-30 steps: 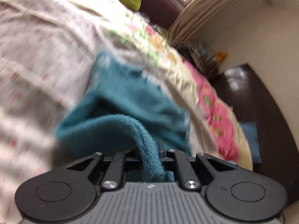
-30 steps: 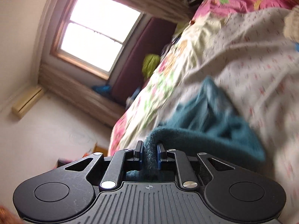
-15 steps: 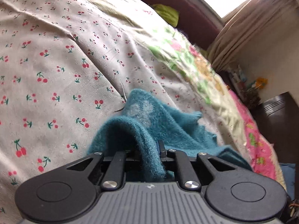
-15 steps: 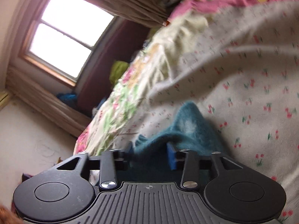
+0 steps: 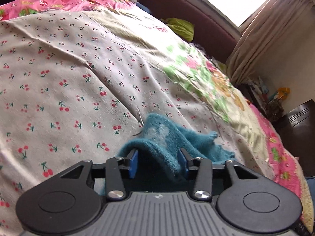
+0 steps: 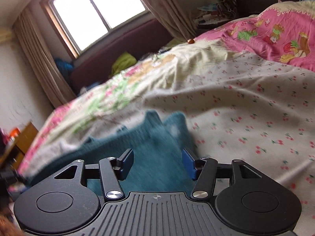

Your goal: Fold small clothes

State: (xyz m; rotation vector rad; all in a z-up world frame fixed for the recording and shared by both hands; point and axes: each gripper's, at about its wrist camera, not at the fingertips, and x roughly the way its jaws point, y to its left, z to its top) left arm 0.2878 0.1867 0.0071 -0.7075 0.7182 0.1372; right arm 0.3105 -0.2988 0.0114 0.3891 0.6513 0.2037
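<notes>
A small teal knitted garment (image 5: 163, 141) with a pale patch lies bunched on the cherry-print sheet (image 5: 69, 74). My left gripper (image 5: 158, 162) is open, its blue pads spread wide, with a fold of the garment lying loosely between them. In the right wrist view the same garment (image 6: 153, 137) lies flatter just ahead, blurred. My right gripper (image 6: 157, 164) is open too, the cloth lying between and under its spread pads. Neither gripper pinches the cloth.
The bed carries a floral quilt (image 5: 206, 78) and a pink strawberry-print cover (image 6: 275, 33). A dark red sofa (image 6: 122, 45) with a green cloth (image 6: 124, 61) stands under the window. Curtains, a cluttered shelf and dark furniture (image 5: 301, 122) lie beyond the bed.
Both grippers lowered the teal garment onto the sheet and opened. A second ago each was shut on a fold of it; the right opened first, then the left.
</notes>
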